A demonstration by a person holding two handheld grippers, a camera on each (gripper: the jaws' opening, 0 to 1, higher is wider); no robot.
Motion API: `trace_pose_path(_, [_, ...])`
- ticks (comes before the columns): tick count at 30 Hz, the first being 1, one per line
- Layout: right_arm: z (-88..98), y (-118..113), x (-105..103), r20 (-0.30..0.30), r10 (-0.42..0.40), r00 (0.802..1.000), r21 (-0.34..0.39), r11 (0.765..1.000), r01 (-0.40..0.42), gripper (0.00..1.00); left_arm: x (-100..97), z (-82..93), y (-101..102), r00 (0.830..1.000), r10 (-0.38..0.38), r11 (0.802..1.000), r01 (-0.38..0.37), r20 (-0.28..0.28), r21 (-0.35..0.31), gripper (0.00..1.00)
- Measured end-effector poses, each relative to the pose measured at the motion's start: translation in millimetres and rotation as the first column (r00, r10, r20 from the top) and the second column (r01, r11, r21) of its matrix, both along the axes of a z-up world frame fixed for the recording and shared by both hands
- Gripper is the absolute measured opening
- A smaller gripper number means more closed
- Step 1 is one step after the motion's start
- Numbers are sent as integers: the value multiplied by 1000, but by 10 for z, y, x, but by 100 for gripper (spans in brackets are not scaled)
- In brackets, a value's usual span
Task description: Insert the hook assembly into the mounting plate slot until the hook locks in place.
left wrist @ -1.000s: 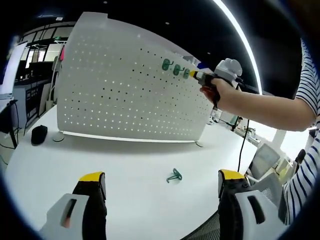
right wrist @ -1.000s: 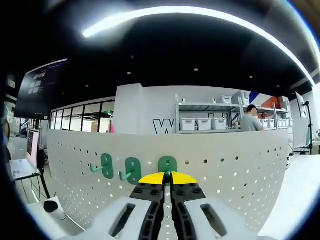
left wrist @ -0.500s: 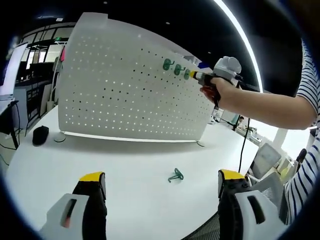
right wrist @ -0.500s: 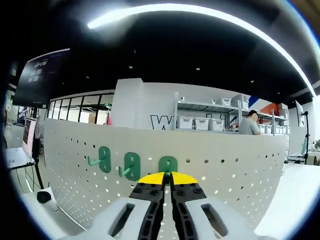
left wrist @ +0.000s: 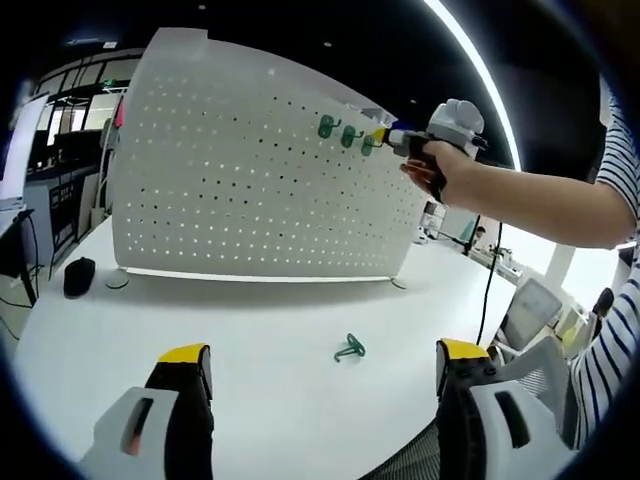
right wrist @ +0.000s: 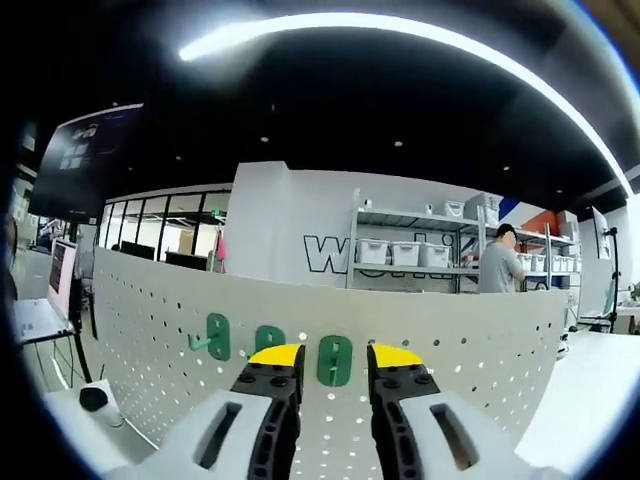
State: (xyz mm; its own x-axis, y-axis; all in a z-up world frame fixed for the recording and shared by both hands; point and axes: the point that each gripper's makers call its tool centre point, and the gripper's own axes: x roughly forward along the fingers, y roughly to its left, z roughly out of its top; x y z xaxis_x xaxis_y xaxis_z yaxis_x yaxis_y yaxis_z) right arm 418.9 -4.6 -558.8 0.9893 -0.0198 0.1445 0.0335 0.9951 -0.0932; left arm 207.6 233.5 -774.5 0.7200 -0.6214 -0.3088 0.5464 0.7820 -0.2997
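Left gripper (left wrist: 320, 385) is hovering low over the white table (left wrist: 250, 330), jaws spread wide, gripping nothing. One loose green hook (left wrist: 348, 348) is lying on the table at 12 o'clock between them, well short of the pegboard (left wrist: 240, 180). Right gripper (right wrist: 334, 362) is sitting up at the board's top edge, jaws parted with the third hook (right wrist: 334, 360) showing in the gap, mounted beside two more hooks (right wrist: 245, 340) at 10 o'clock.

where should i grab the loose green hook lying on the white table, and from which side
Take the small green plastic hook by its raised stem, coming straight down from above with the open left gripper. It lies flat on the white table, so a side approach would probably scrape the tabletop.
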Motion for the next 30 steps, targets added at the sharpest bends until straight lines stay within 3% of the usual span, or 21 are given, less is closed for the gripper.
trace_pose_path(3, [-58,14,-69,-31,24,999,-17,1000,-25,25,-8,-6,-4,1000,-5,1000,5,0,5,96])
trace_pose_path(6, [-203,6,-152,-84,52,995,33,998,-49,33,-12,-37,-17,1000,-6,1000,6,-8,18,97])
trace_pose_path(9, [-402,-31,-263,-167,40,985,-23,999,-45,33,-29,-95,-31,1000,-17,999,18,-24,43,98])
trace_pose_path(12, [-548,-7,-362,-207,59,977,-29,997,-67,42,-37,-106,-31,999,-24,998,25,-28,50,98])
trace_pose_path(13, [-658,-15,-417,-251,59,966,-50,996,-74,46,-39,-105,-34,999,-26,998,27,-27,53,99])
trace_pose_path(19, [-987,-25,-632,-329,69,942,-67,993,-97,61,-53,-127,-46,999,-37,997,39,-36,61,99])
trace_pose_path(30, [-1462,69,-1066,-454,120,883,-119,974,-194,66,-101,-197,-71,996,-48,996,53,-76,73,100])
